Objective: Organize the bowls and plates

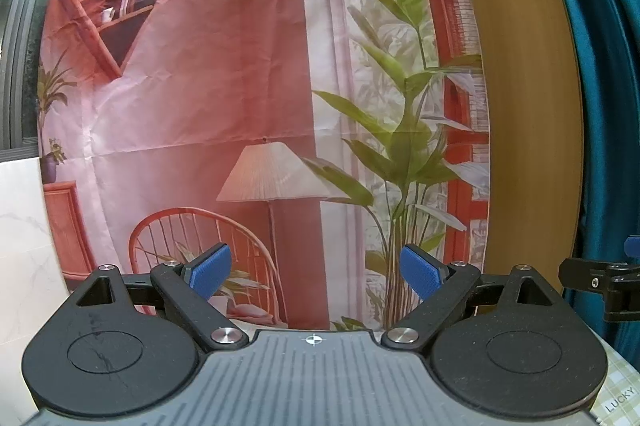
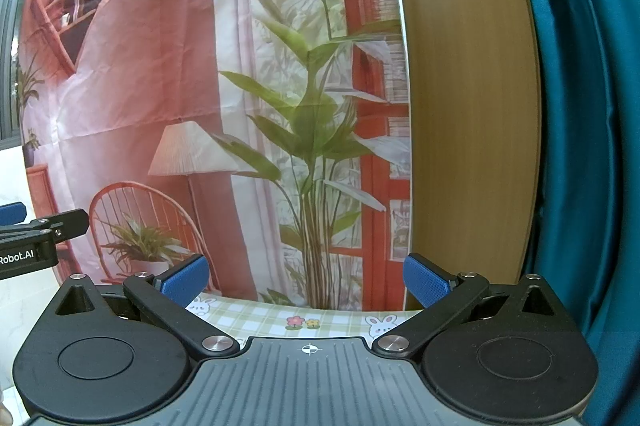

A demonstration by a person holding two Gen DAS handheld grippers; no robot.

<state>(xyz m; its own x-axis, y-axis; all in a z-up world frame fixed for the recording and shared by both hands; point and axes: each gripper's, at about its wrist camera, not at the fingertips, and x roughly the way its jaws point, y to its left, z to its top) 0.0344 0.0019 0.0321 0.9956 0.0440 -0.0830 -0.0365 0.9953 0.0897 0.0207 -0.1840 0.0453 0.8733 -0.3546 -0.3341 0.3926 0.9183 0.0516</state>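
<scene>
Behind the table hangs a printed backdrop point(image 1: 240, 86) of a pink room, with a wooden panel point(image 2: 468, 106) and teal curtain point(image 2: 580, 146) to its right. Left gripper point(image 1: 316, 272) is held level, aimed at the backdrop, fingers spread and empty. Right gripper point(image 2: 306, 280) sits beside it, likewise level, spread and empty, above a checked tablecloth point(image 2: 280, 318). Neither view shows any plates or bowls.

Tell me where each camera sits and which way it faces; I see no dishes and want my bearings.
Left wrist: on the left claw, facing the printed backdrop; open blue fingers show, right claw at the edge.
Right wrist: on the right claw, facing likewise, over a checked tablecloth; left claw at the edge.
Shared: backdrop, wooden panel, teal curtain.
</scene>
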